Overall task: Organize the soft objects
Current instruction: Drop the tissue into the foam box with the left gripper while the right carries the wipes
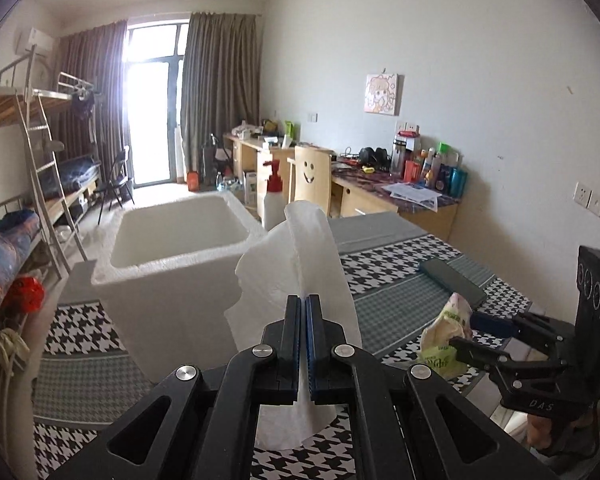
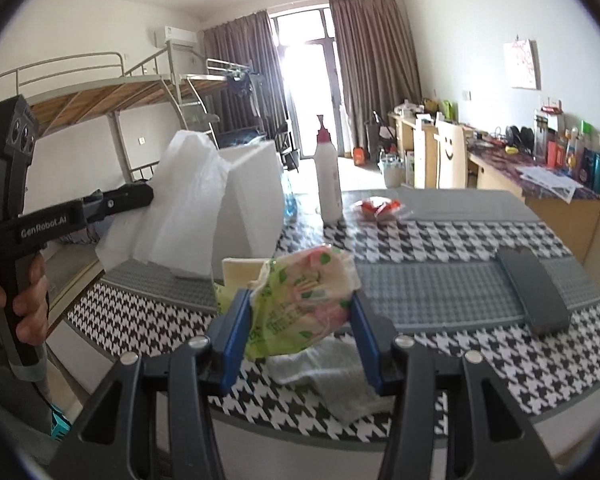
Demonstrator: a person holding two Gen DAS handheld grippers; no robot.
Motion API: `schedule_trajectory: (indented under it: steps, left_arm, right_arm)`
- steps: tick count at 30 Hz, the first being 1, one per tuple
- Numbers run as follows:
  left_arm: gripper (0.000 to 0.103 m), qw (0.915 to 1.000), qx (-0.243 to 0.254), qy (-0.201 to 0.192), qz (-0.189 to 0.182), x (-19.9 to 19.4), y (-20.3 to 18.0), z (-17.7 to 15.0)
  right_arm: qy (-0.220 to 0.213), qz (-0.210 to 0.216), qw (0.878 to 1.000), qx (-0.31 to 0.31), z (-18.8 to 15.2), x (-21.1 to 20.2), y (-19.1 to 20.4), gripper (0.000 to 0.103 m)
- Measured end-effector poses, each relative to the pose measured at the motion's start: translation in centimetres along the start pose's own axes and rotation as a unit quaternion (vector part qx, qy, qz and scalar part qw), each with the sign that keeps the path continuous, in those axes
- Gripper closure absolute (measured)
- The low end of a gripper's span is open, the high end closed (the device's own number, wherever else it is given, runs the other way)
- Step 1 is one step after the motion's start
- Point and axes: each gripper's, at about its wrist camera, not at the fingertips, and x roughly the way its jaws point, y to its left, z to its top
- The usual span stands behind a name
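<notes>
Left wrist view: left gripper (image 1: 303, 300) pinches a tissue (image 1: 300, 256) tight, lifted beside the foam box (image 1: 172, 256), likely its destination. Right gripper (image 2: 300, 312) clamps the tissue pack (image 2: 304, 300) above the table (image 2: 460, 296).

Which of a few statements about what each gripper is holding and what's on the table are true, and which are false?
1. The left gripper is shut on a white tissue sheet. True.
2. The right gripper is empty. False: its fingers clamp a green and pink tissue pack.
3. The white foam box has a lid on. False: its top is open.
4. A dark flat case lies on the houndstooth tablecloth. True.
5. The white pump bottle lies on its side. False: it stands upright.
</notes>
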Motion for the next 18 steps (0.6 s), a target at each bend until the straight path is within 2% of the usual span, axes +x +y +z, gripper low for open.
schedule_trajectory:
  steps: [9,18]
  left_arm:
    - [0.100,0.9995,-0.006,-0.028,0.015,-1.2,1.3,1.7]
    - [0.100,0.9977,-0.008,-0.058,0.034,-1.6,1.9,3.4]
  right_arm:
    - [-0.029,0.009,0.999,-0.010,3.3,-0.1,0.7,0.049]
    - [-0.052,0.015,0.998,-0.012,5.3,0.2,1.0,0.049]
